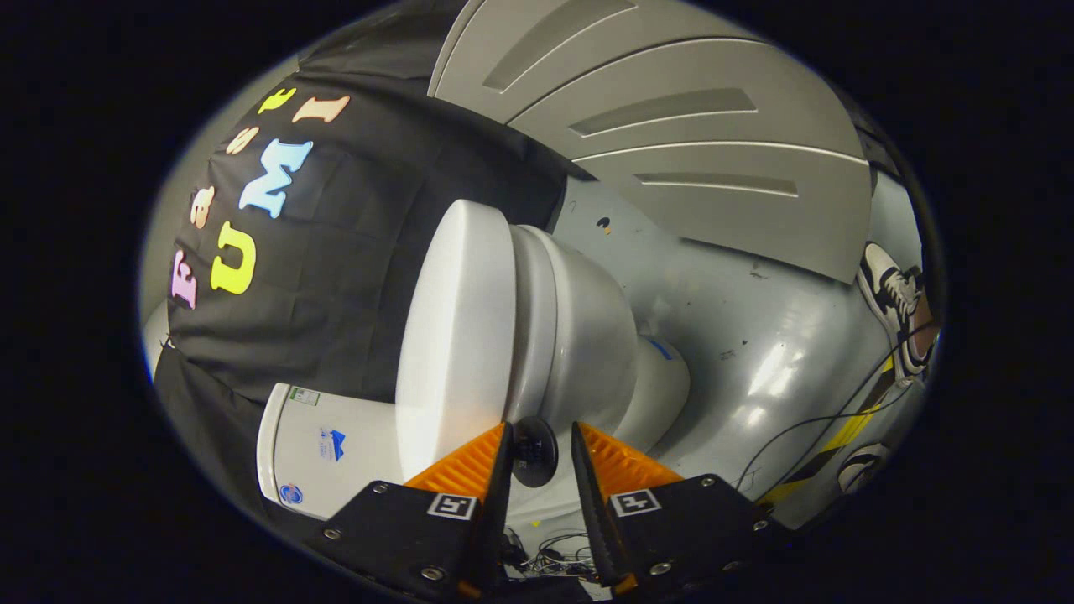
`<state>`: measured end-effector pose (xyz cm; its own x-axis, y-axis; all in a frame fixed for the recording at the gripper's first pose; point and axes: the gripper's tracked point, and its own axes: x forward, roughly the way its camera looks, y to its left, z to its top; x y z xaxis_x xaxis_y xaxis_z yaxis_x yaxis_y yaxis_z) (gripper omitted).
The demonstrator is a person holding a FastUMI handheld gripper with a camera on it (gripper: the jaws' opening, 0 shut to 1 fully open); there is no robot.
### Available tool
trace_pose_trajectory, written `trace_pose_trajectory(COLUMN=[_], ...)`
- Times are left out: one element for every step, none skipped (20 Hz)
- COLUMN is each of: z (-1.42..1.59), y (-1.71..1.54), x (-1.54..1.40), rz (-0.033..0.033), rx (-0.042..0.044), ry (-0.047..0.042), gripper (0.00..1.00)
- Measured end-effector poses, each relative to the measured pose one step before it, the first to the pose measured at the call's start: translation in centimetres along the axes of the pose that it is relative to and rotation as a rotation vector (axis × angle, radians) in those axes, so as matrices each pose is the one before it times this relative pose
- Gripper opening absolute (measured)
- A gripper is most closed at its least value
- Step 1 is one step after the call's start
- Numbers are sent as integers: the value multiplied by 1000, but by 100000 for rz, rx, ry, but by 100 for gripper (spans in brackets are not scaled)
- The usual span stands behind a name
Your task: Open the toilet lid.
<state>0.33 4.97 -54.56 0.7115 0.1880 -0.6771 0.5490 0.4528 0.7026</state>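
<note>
Gripper view, and the whole scene is rolled well over to one side. The gripper (539, 436) sits at six o'clock with its two fingers (470, 466) parted a modest way, and between them stands a small dark round knob (534, 451) fixed near the edge of the toilet lid (457, 335). The knob sits in the gap — whether either finger is actually touching it, I cannot tell, so no firm grip to call here.

The lid itself is the broad white panel running from the fingers toward eleven o'clock, lying against the seat and bowl (587, 335), which bulge out on its three o'clock side. So the lid looks down on the toilet, not lifted away. At eight o'clock from the fingers is the white cistern (327, 445), carrying a few small stickers.

Beyond the toilet, a grey glossy floor (755, 335) stretches toward three o'clock. Grey panelled doors (671, 143) fill the twelve-to-two stretch. Out at three o'clock, a person's sneaker (894, 298) — with thin cables (805, 428) trailing across the floor below it.
</note>
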Motion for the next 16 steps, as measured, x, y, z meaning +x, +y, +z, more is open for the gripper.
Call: trace_pose_trajectory(z=[186,251,-222,90,-62,304,164,-239,37,7,-23,30,-71,-20,-54,-24], y=[-63,-57,92,84,179,428,279,-16,-41,13,38,74,21,77,63,107], x=[59,-252,-8,2,-155,-117,-216,-81,18,3,-13,-108,3,-78,-106,-141], rz=[-59,-353,224,505,974,2168,1162,-605,-743,-816,-631,-747,-1384,-1990,-2139,-1719], rx=[-408,256,1050,1733,2293,2409,-987,-2785,-1591,439,640,-334,-692,-1085,-1819,-1912], ry=[-1061,79,-171,-218,141,-1148,-900,1071,-406,348,214,-57,437,238,258,61], gripper=[37,32,26,24,21,16,11,0,0,0,0,0,0,0,0,0])
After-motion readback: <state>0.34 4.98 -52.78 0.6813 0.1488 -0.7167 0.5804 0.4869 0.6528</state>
